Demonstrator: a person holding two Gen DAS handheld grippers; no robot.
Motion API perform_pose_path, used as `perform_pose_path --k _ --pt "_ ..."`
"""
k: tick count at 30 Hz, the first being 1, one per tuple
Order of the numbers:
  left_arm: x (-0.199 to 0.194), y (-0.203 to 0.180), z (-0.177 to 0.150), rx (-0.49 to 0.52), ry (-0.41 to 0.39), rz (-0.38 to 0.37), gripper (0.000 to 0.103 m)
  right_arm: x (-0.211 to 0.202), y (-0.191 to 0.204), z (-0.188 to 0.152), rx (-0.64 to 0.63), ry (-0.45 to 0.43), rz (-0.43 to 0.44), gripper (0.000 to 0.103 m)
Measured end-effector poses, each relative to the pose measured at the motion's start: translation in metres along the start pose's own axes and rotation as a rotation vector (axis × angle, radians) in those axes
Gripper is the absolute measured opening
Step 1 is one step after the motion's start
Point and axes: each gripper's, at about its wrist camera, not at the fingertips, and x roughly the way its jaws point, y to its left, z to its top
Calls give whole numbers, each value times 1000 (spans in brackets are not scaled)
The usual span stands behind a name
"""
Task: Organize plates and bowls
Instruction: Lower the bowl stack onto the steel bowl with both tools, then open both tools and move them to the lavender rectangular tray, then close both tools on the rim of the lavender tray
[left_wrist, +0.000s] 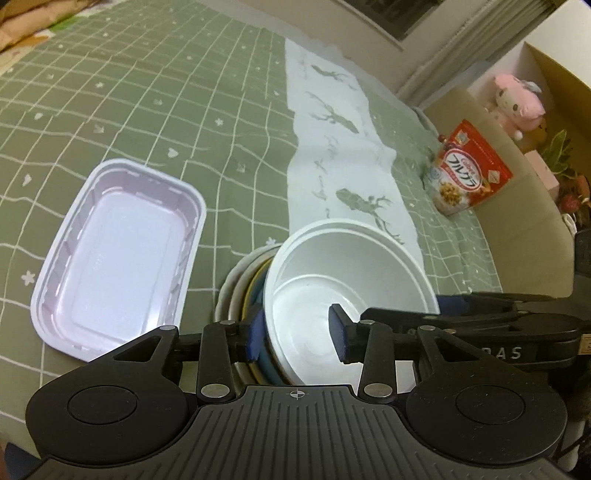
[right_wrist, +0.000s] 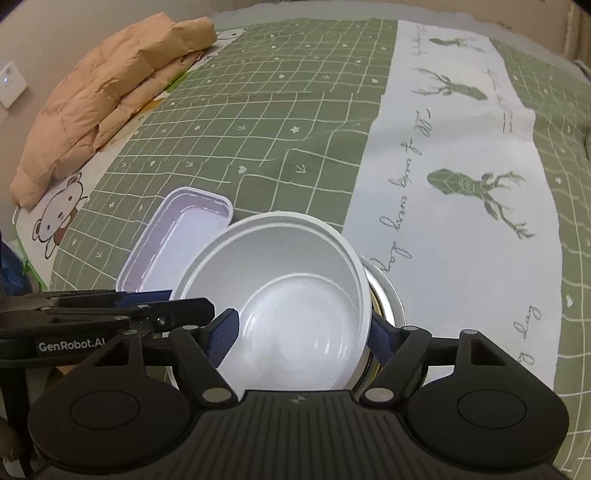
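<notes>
While the stacking is looking well under way, I am judging it unfinished, because the rectangular tray (left_wrist: 118, 258) is lying alone on the green checked bedspread (left_wrist: 147, 110), out toward its left side and apart from the pile. Just to the tray's right, the stack of plates (left_wrist: 245, 291) is sitting beside the white deer-print cloth (left_wrist: 343, 147), with the white bowl (left_wrist: 347, 280) nested on top. My left gripper (left_wrist: 299, 332) is straddling the bowl's near rim, one pad outside and one inside, though I cannot tell whether the pads are pressing. My right gripper (right_wrist: 303, 334) is standing fairly wide across the bowl's body, its pads at the walls, grip unclear. I reckon the tray is waiting for its place.
</notes>
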Motion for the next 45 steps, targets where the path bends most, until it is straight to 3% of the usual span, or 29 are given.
perform_pose_path --k 6,8,11,14,17,21,25,31,39,42,45 --pt "-2 -11 4 28 -15 -10 40 0 -21 -9 43 1 -20 74" --pt "-3 -8 5 23 -17 -19 34 -3 -22 -9 40 -5 -36 74" --pt "-15 7 7 -3 -54 -22 31 -16 -9 -7 -44 -88 -146 74" --pt "-36 30 10 -34 -134 16 31 -27 15 0 -153 -192 -257 74" --pt "-53 55 13 -56 -227 115 31 -26 35 17 -173 -202 -226 74" --pt "-58 86 12 -79 -280 296 31 1 69 50 -155 -117 -154 74" --pt "-47 110 7 -96 -257 340 31 50 103 82 -97 10 -115 74" --pt "-23 138 4 -123 -166 246 31 115 145 93 -128 140 -189 74" --pt "-13 157 -3 -161 -117 177 28 155 149 86 -65 229 -194 75" --pt "-16 163 -9 -183 -100 142 27 166 148 80 -3 273 -128 76" --pt "-26 165 -18 -173 -102 177 27 169 153 69 53 287 -37 78"
